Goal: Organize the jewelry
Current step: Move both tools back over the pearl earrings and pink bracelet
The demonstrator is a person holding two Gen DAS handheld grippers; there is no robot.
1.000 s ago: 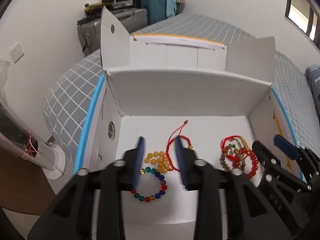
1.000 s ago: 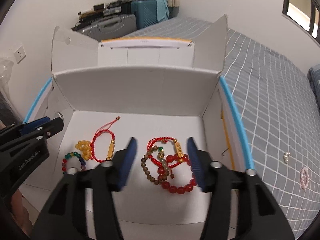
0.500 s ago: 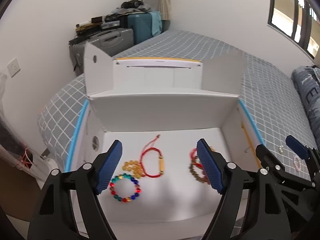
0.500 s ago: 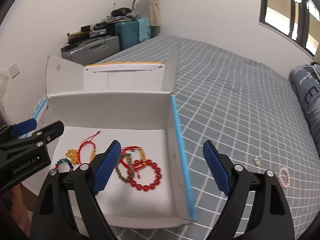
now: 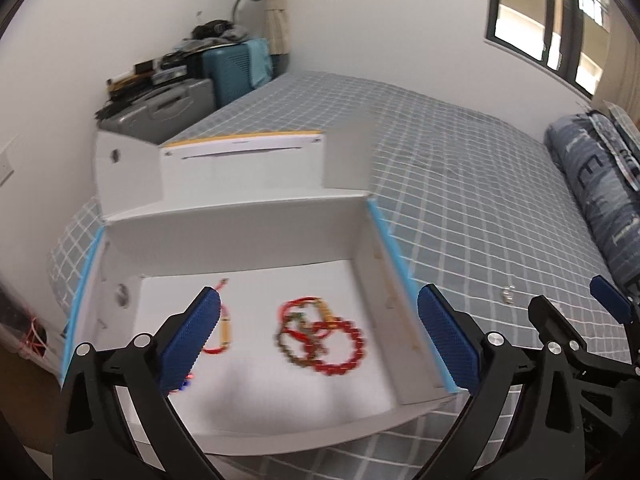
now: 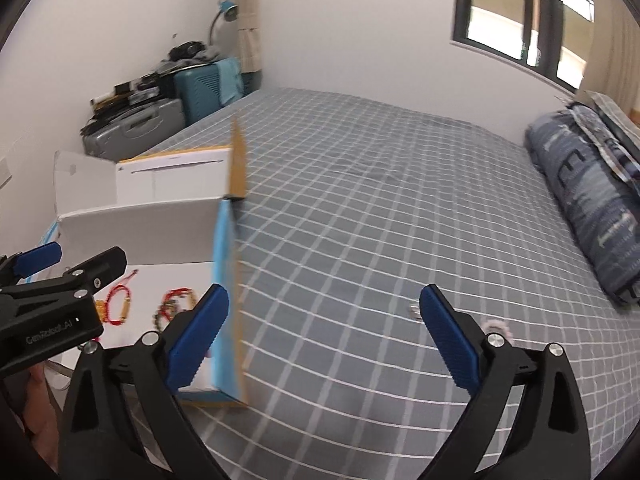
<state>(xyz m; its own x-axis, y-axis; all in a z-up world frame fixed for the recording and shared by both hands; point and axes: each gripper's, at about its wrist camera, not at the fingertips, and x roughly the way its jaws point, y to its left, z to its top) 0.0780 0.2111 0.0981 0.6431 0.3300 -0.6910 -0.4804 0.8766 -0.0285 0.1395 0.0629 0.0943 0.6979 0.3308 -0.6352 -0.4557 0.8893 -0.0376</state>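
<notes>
An open white cardboard box (image 5: 240, 236) with blue edges sits on the bed and holds bracelets. A pile of red and brown bead bracelets (image 5: 320, 336) lies at its right; a red cord bracelet with a gold tube (image 5: 224, 330) lies at its left. My left gripper (image 5: 320, 344) is open and empty above the box's front. My right gripper (image 6: 324, 344) is open and empty over the bedspread, right of the box (image 6: 224, 256). A small metal piece (image 6: 414, 312) and a pale bead bracelet (image 6: 496, 326) lie on the bedspread near its right finger.
The grey checked bedspread (image 6: 380, 208) stretches to the right. A rolled blue quilt (image 6: 592, 208) lies at the far right. Suitcases (image 5: 188, 96) stand against the back wall. The box's flaps (image 5: 132, 172) stand up at the back.
Both grippers opened wide from nearly shut and swung right. The right gripper moved from over the box to over the bedspread; the left now faces the box's right half.
</notes>
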